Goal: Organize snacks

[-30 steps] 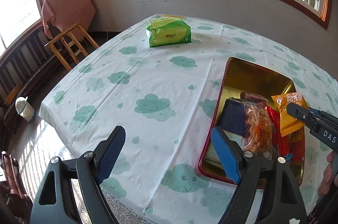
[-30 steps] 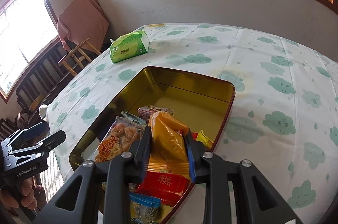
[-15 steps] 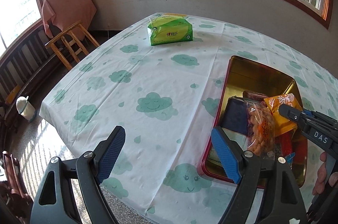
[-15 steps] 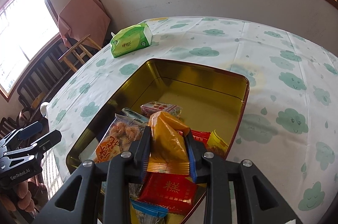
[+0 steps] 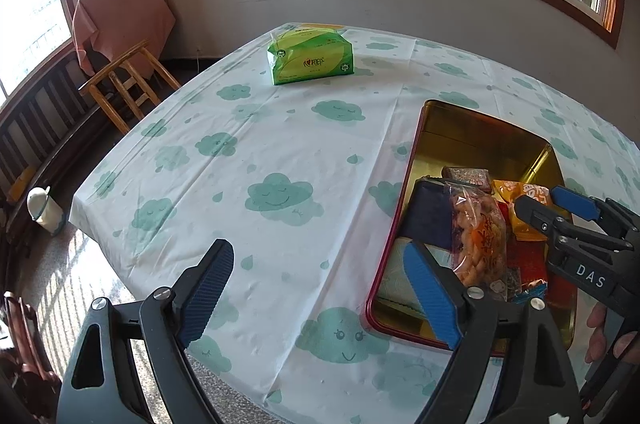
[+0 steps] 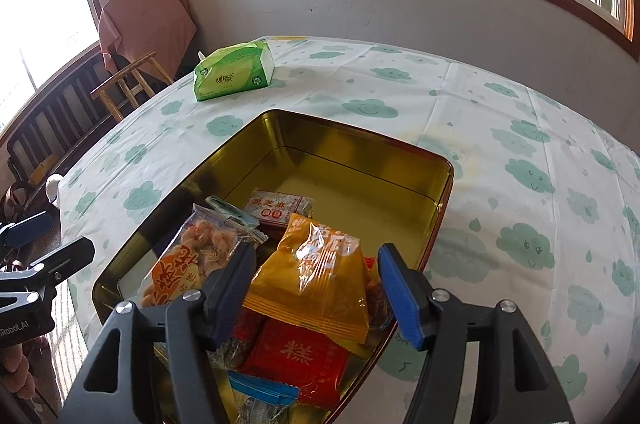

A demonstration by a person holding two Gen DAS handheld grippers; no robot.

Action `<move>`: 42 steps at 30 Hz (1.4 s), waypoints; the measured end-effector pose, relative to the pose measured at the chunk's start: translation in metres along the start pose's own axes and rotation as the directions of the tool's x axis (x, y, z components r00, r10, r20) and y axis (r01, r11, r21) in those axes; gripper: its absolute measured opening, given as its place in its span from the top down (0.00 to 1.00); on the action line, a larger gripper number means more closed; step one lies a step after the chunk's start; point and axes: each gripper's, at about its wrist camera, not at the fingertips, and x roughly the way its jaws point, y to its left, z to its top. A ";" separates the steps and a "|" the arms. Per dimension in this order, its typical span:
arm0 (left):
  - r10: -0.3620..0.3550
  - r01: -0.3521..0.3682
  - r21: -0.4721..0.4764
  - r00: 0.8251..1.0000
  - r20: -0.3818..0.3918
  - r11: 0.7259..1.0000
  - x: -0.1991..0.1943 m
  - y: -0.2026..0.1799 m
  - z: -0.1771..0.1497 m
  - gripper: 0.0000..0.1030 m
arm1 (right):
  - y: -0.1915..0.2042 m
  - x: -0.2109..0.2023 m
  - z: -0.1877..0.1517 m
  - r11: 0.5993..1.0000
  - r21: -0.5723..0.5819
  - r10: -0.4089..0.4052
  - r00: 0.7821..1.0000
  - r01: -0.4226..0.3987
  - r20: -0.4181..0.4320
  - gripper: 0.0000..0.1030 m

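In the left wrist view, the left gripper (image 5: 318,294) is hovering with its fingers spread wide over the cloud-print worktop (image 5: 280,144), nothing between them, just beside the gold tin (image 5: 480,136) of snacks.

In the right wrist view, the right gripper (image 6: 318,294) has just been opening; the orange snack packet (image 6: 316,276) is lying released between its fingers, on the other snacks in the tin.

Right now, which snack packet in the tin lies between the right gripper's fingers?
The orange-yellow packet. It lies on top of the pile between the open right gripper, untouched by the pads. The clear bag of fried twists sits left of the fingers; the red packet lies underneath.
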 end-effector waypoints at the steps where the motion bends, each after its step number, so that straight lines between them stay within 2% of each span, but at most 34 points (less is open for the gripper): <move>1: 0.000 0.000 0.001 1.000 0.000 1.000 0.000 -0.001 0.000 0.18 | 0.001 -0.002 0.000 1.000 -0.003 -0.005 1.000 0.005 0.003 0.36; 3: -0.001 0.001 0.003 1.000 -0.001 1.000 0.000 -0.002 0.000 0.18 | 0.001 -0.005 0.001 1.000 -0.006 -0.015 1.000 0.015 0.004 0.28; 8: -0.006 0.006 0.010 1.000 0.001 1.000 -0.002 -0.007 -0.001 0.18 | 0.006 -0.017 0.000 1.000 -0.007 -0.008 1.000 0.008 0.009 0.24; 13: -0.016 0.016 0.020 1.000 0.005 1.000 -0.006 -0.012 -0.001 0.18 | 0.009 -0.033 -0.006 1.000 0.005 -0.020 0.999 0.019 0.029 0.24; 22: -0.030 0.030 0.044 1.000 0.003 0.999 -0.009 -0.026 -0.004 0.18 | 0.009 -0.055 -0.029 0.999 0.030 -0.031 0.999 0.031 0.008 0.23; 26: -0.039 0.039 0.062 0.999 0.001 0.997 -0.011 -0.034 -0.006 0.18 | 0.013 -0.066 -0.043 0.998 0.016 -0.066 0.998 0.066 0.014 0.23; 38: -0.053 0.052 0.116 0.999 0.002 0.992 -0.020 -0.056 -0.013 0.18 | 0.001 -0.075 -0.063 0.992 0.079 -0.098 0.995 0.100 -0.023 0.23; 42: -0.057 0.056 0.130 0.998 -0.002 0.990 -0.022 -0.062 -0.015 0.18 | 0.006 -0.080 -0.065 0.991 0.048 -0.127 0.992 0.127 -0.012 0.23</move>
